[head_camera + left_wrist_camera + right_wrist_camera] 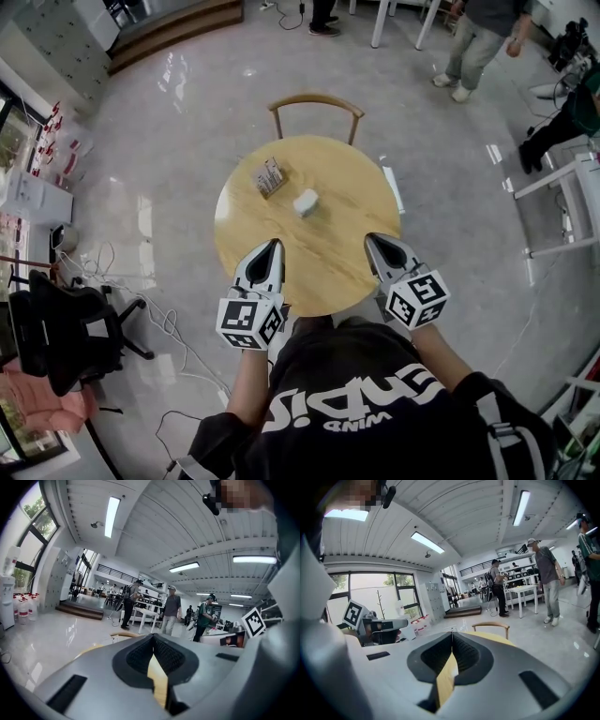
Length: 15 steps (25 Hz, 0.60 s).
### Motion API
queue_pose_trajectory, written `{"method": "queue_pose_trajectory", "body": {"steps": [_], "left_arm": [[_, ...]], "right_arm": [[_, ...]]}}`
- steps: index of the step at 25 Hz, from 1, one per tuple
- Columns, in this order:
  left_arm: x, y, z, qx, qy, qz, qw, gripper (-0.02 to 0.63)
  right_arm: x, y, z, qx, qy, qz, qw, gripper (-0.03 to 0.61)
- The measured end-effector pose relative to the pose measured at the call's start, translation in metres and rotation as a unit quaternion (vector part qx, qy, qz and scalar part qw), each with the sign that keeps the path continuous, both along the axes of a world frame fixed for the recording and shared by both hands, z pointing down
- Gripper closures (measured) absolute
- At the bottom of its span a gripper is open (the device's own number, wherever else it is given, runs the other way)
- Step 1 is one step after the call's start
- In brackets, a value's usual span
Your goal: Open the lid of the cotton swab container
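Note:
On the round wooden table point(342, 183) lie two small items: a clear box with pale sticks inside point(269, 176), which looks like the cotton swab container, and a small white box point(306, 202) just right of it. My left gripper point(276, 244) hovers over the table's near left edge, shut and holding nothing. My right gripper point(369, 238) hovers over the near right edge, also shut and holding nothing. Both are well short of the two boxes. In the left gripper view the jaws point(153, 636) meet at the tips. The right gripper view shows the same point(452, 633). Neither gripper view shows the boxes.
A wooden chair point(316, 101) stands behind the table. A black office chair point(56, 328) and floor cables are at the left, and a white table frame point(572, 197) at the right. People stand at the far right point(478, 42).

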State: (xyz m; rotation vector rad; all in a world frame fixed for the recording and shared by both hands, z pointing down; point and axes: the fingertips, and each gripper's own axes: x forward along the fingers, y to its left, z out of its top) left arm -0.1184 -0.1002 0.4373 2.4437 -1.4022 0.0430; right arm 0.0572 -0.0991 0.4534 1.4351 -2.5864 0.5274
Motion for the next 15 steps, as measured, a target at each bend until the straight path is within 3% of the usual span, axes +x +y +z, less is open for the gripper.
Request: {"method": "queue_pose_trajectory", "body": {"steps": [7, 15], "left_arm": [[-0.002, -0.021, -0.005, -0.003, -0.004, 0.01, 0.9999, 0.604], [0.006, -0.04, -0.004, -0.003, -0.017, 0.001, 0.9998, 0.603]], "right_arm": [[0.004, -0.022, -0.007, 0.004, -0.002, 0.016, 1.0, 0.577], [0.009, -0.046, -0.01, 0.005, -0.001, 0.0, 1.0, 0.577]]}}
